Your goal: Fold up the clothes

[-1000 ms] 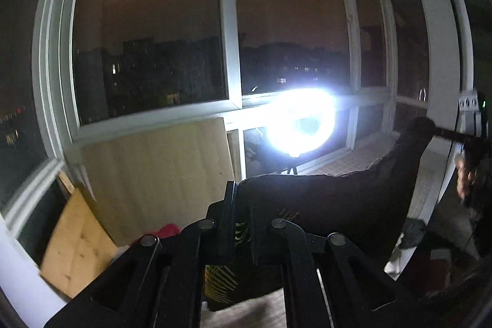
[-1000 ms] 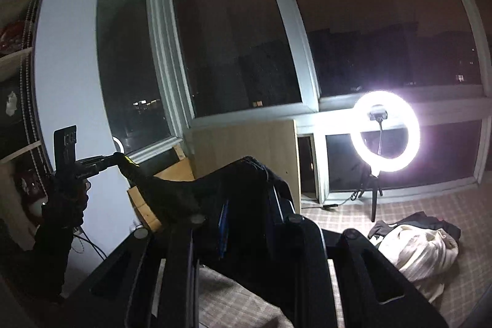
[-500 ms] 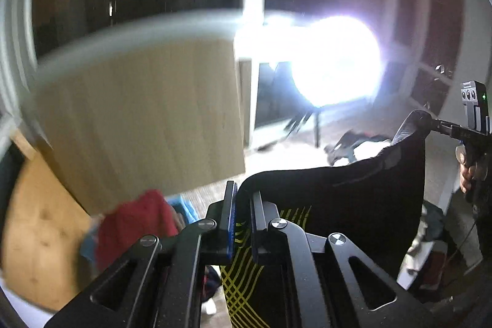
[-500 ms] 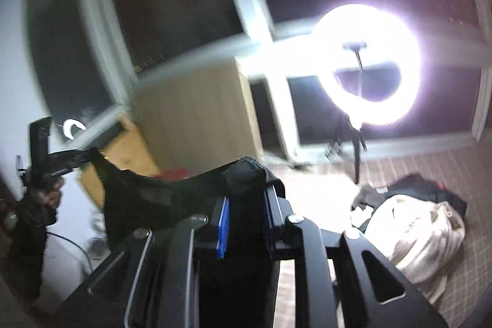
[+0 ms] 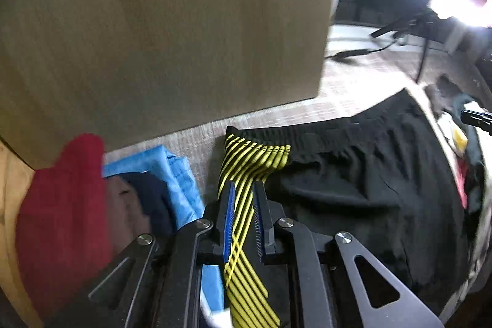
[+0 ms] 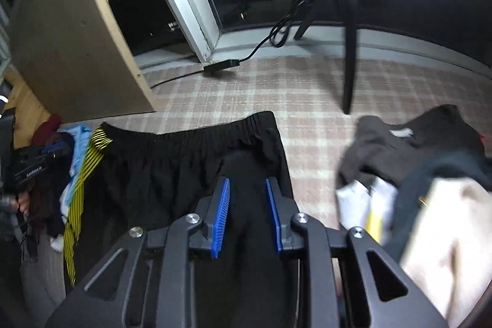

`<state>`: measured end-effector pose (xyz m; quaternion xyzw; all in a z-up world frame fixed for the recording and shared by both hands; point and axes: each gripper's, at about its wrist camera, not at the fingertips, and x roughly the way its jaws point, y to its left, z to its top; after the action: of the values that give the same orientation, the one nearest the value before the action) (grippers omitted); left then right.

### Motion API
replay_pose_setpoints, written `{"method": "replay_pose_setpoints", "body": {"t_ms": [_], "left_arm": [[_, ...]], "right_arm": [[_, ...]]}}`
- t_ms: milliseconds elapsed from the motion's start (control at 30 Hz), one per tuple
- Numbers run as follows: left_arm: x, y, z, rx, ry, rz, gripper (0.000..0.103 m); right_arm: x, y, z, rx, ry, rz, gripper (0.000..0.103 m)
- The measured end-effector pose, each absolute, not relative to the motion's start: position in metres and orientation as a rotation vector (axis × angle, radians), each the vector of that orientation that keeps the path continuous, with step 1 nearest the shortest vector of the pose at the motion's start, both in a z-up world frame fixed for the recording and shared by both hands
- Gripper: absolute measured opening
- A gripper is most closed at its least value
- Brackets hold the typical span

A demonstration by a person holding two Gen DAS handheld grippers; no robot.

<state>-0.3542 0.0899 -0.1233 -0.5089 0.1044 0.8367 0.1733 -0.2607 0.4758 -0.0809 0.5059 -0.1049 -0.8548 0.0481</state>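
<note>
Black shorts (image 5: 353, 174) w/ yellow-striped side, left wrist view: spread flat on checked floor mat (image 5: 196, 137) right of clothes pile (image 5: 92, 199); left gripper (image 5: 244, 199) nearly closed, jaws just eased, stripe panel between pads. Right wrist view: right gripper (image 6: 247, 205) jaws just opened, cloth between but unpinched; release both corners gently to keep waistband (image 6: 190, 131) straight.

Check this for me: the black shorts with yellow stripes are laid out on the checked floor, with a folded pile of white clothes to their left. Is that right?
Not quite. The pile left of the black shorts is red, blue and dark clothes, not white, as the left wrist view shows. The shorts do lie on the checked floor.
</note>
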Motion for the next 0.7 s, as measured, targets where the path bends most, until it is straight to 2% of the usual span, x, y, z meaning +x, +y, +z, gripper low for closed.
{"method": "replay_pose_setpoints", "body": {"t_ms": [67,133,200,333,433,600,700], "left_arm": [[-0.325,0.083,-0.101,-1.375,0.293,2.333,0.013],[-0.291,0.074,-0.08,-1.308,0.31,2.295,0.025],[-0.242,0.058,-0.065,-1.268,0.339,2.289,0.034],[-0.161,0.018,-0.07,-1.34,0.314,2.263,0.034],[-0.113,-0.007,-0.1,-1.475,0.259,2.209,0.032],[-0.056,0.021,-0.119,-1.466,0.18,2.011,0.032],[-0.034,0.077,-0.126,-1.393,0.194,1.896,0.032]], "right_arm": [[-0.227,0.484,-0.064,1.511,-0.34,-2.59,0.034],[-0.188,0.485,-0.05,1.486,-0.327,-2.578,0.035],[-0.138,0.482,-0.044,1.501,-0.297,-2.568,0.048],[-0.03,0.48,-0.071,1.602,-0.435,-2.499,0.051],[0.023,0.469,-0.1,1.668,-0.485,-2.471,0.051],[0.04,0.455,-0.132,1.714,-0.471,-2.447,0.051],[0.028,0.45,-0.147,1.745,-0.397,-2.425,0.051]]}}
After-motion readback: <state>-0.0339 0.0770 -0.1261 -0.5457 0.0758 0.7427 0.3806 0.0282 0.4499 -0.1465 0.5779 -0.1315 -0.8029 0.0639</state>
